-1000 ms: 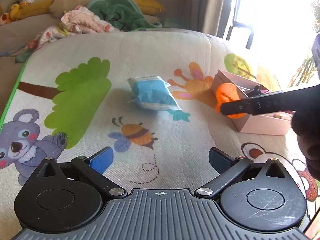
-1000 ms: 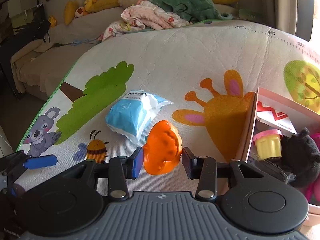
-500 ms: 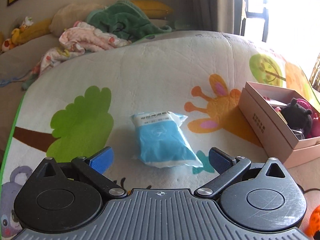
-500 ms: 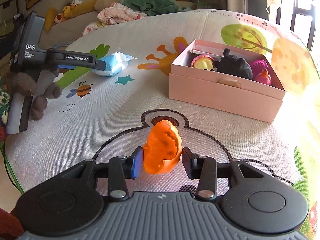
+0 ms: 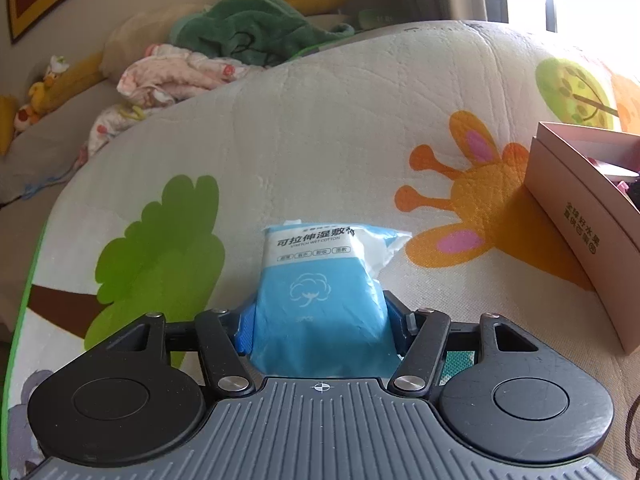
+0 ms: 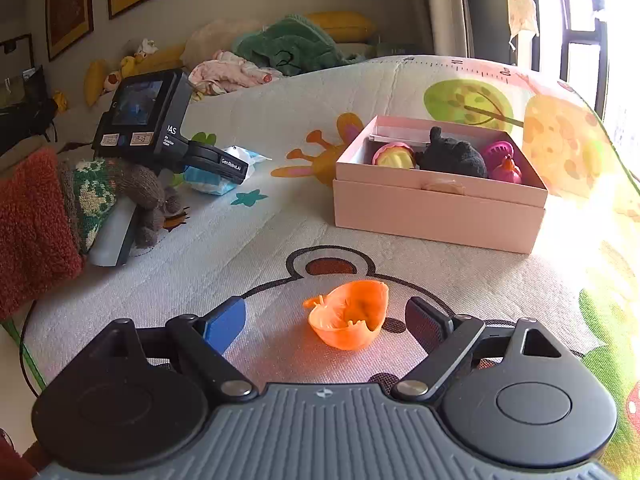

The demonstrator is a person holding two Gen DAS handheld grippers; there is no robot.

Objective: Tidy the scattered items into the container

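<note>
My left gripper [image 5: 320, 322] is shut on a blue wet-cotton packet [image 5: 320, 292] that rests on the printed play mat; the packet also shows in the right wrist view [image 6: 212, 178] under the left gripper's fingers [image 6: 224, 166]. My right gripper [image 6: 324, 320] is open, with an orange toy shell [image 6: 348, 318] lying loose on the mat between its fingers. The pink box [image 6: 436, 204] stands beyond it and holds a black plush [image 6: 452, 154], a yellow cup toy [image 6: 394, 156] and pink toys [image 6: 502, 160]. The box's corner also shows in the left wrist view [image 5: 584, 216].
The play mat [image 6: 256, 248] covers the surface, with its green edge at the left [image 5: 24, 304]. Heaped clothes and a green blanket [image 5: 240, 36] lie at the far end. The person's red and patterned sleeve [image 6: 48, 216] is at left.
My left gripper moved forward and closed on the blue packet. My right gripper opened and let the orange toy drop onto the mat in front of the box.
</note>
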